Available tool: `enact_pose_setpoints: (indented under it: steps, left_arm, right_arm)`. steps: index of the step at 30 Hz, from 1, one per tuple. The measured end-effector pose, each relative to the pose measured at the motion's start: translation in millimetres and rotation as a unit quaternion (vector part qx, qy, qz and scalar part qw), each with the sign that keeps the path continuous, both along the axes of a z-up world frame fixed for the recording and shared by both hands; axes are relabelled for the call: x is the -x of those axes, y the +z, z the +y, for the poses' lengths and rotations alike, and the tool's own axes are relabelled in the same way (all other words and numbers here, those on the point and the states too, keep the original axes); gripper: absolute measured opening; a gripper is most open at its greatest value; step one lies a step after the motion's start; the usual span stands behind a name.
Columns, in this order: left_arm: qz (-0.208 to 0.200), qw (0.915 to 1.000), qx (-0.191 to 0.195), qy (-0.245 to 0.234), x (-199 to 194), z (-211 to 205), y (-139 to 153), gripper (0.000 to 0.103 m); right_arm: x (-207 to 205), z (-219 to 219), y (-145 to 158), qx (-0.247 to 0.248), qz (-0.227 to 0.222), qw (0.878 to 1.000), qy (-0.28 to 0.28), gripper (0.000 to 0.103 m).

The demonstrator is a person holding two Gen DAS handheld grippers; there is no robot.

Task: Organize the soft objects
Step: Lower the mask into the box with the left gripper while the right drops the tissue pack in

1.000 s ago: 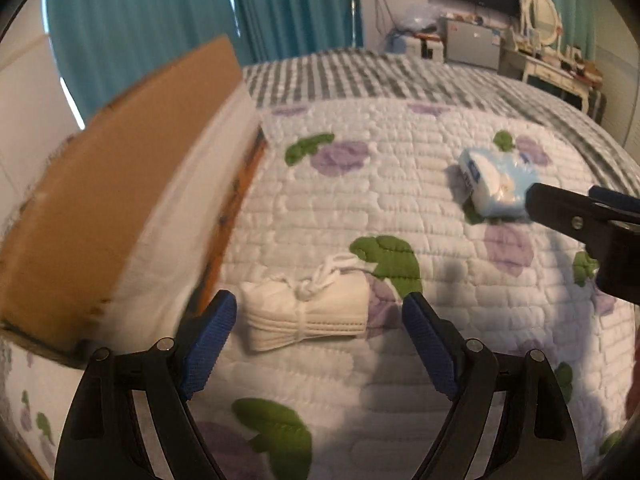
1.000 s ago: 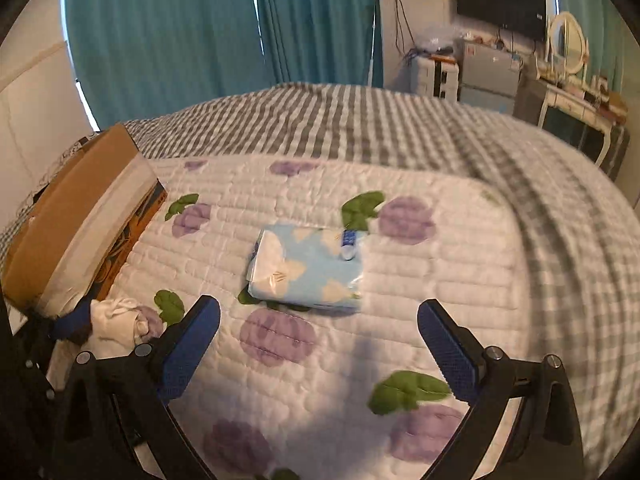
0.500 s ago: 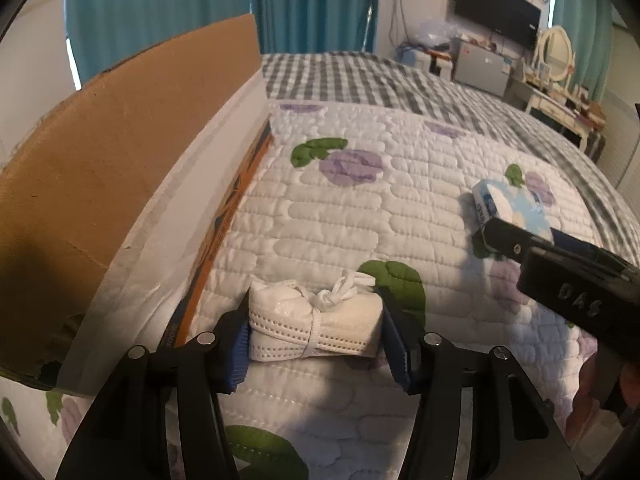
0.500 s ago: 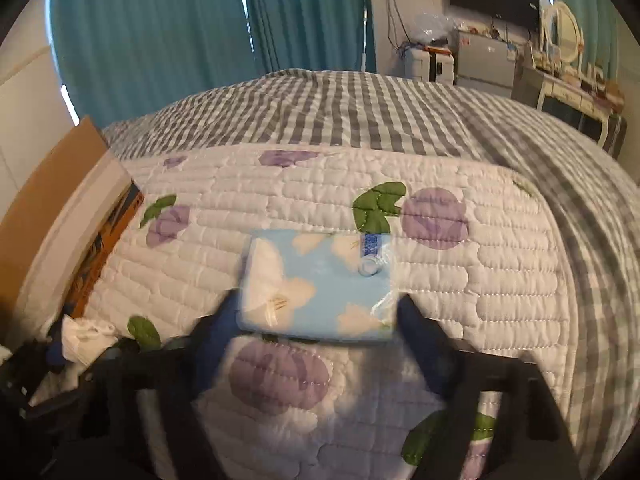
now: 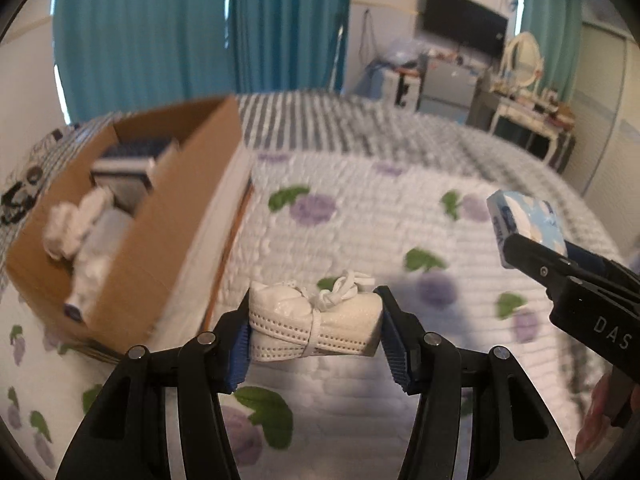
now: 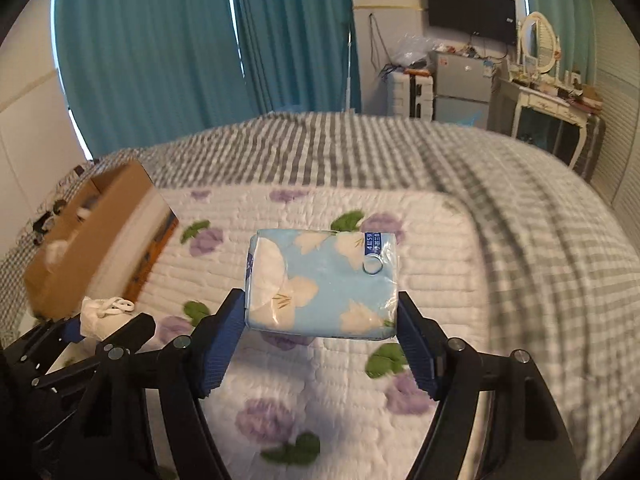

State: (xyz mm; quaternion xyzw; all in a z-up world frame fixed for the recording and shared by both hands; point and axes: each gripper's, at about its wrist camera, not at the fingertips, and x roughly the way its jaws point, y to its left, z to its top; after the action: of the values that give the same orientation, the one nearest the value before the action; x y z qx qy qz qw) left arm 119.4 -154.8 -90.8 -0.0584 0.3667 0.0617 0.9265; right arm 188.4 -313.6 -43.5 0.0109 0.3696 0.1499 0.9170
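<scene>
My left gripper (image 5: 314, 334) is shut on a white bundle of face masks (image 5: 316, 326) tied with its straps, held above the quilt. The bundle also shows in the right wrist view (image 6: 100, 314). My right gripper (image 6: 322, 320) is shut on a light blue tissue pack with white flowers (image 6: 322, 284), lifted off the quilt. In the left wrist view the tissue pack (image 5: 528, 220) shows at the right. An open cardboard box (image 5: 132, 216) stands to the left with white soft items and a dark pack inside; it also shows in the right wrist view (image 6: 96, 232).
A white quilt with purple flowers (image 6: 420, 240) lies over a grey checked bedspread (image 6: 520, 184). Teal curtains (image 6: 200, 40), a TV, a small fridge and a white dressing table stand at the far side of the room.
Both grippers closed on their objects and lifted them off the quilt. The left view now looks down into the open box.
</scene>
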Motion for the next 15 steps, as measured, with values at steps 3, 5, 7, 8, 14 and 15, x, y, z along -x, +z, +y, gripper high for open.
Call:
enact_pose_setpoints:
  steps: [3,5,7,8,14,15]
  left_arm:
    - [-0.033,0.9992,0.001,-0.021,15,-1,35,0.054]
    - [-0.053,0.9981,-0.001,-0.031,23,2,60,0.054]
    - [-0.079,0.9961,-0.003,-0.040,34,8,88,0.054]
    - [-0.094,0.9944,-0.010,-0.047,41,13,106,0.054]
    - [-0.147,0.9869,-0.029,-0.059,74,54,168,0.054]
    - [-0.152,0.9863,-0.030,-0.056,75,63,173,0.054]
  right_arm:
    - [25,2,42,0.008,-0.026,1.000,0.001,0.073]
    - [44,10,74,0.019,-0.048,0.999,0.008,0.073]
    - [60,19,101,0.030,-0.067,0.997,0.012,0.073]
    - [70,26,116,0.037,-0.080,0.996,0.017,0.073]
    - [106,62,178,0.041,-0.118,0.991,0.038,0.073]
    - [109,69,185,0.038,-0.121,0.991,0.042,0.073]
